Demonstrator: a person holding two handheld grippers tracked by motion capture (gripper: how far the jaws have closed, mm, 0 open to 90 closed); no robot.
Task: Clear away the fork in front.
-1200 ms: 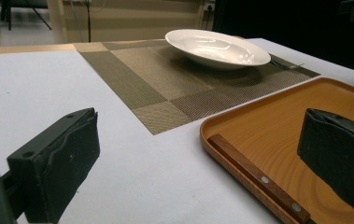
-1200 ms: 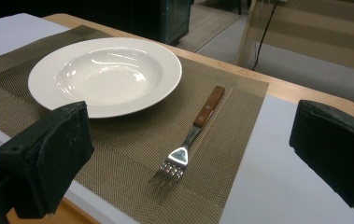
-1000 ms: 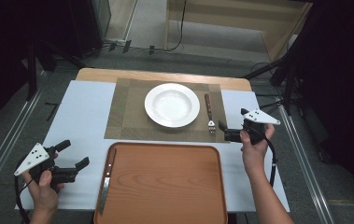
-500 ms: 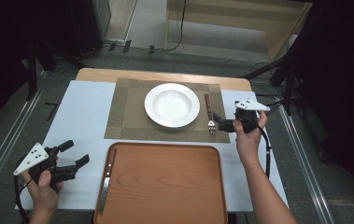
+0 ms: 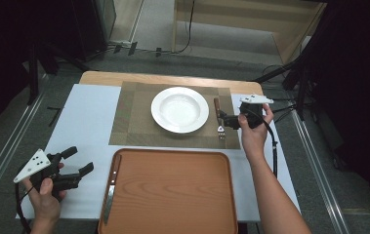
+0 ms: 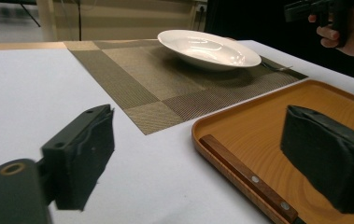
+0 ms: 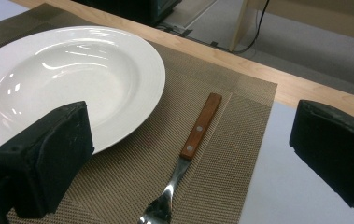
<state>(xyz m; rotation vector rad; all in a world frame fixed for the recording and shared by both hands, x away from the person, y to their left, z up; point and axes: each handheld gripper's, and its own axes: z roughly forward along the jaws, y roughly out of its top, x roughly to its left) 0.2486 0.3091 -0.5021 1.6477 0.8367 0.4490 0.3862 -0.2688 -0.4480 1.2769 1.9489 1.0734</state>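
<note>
While the right gripper (image 5: 227, 120) hung just over the wooden-handled steel fork (image 7: 188, 148), its black jaws stood wide apart with nothing between them, so the step in hand looked like a pick-up of that fork. It lay flat on the woven olive-brown placemat (image 5: 133, 117), just to the right of the round white ceramic plate (image 5: 180, 109), tines toward the person. To do it well, I judged the jaws should straddle the riveted wood handle rather than the thin shiny neck, come down low, and close squarely across its narrow width, since a flat, slim piece on ribbed weave can slide or tip.

Near the plate's front, the rectangular orange-brown wooden tray (image 5: 173, 195) carried a wooden-handled table knife (image 6: 247, 179) along its left rim. Well to the plate's front left, the left gripper (image 5: 77, 161) rested open and empty over the smooth white tabletop sheet (image 5: 85, 122); its jaws had just been opening slightly.
</note>
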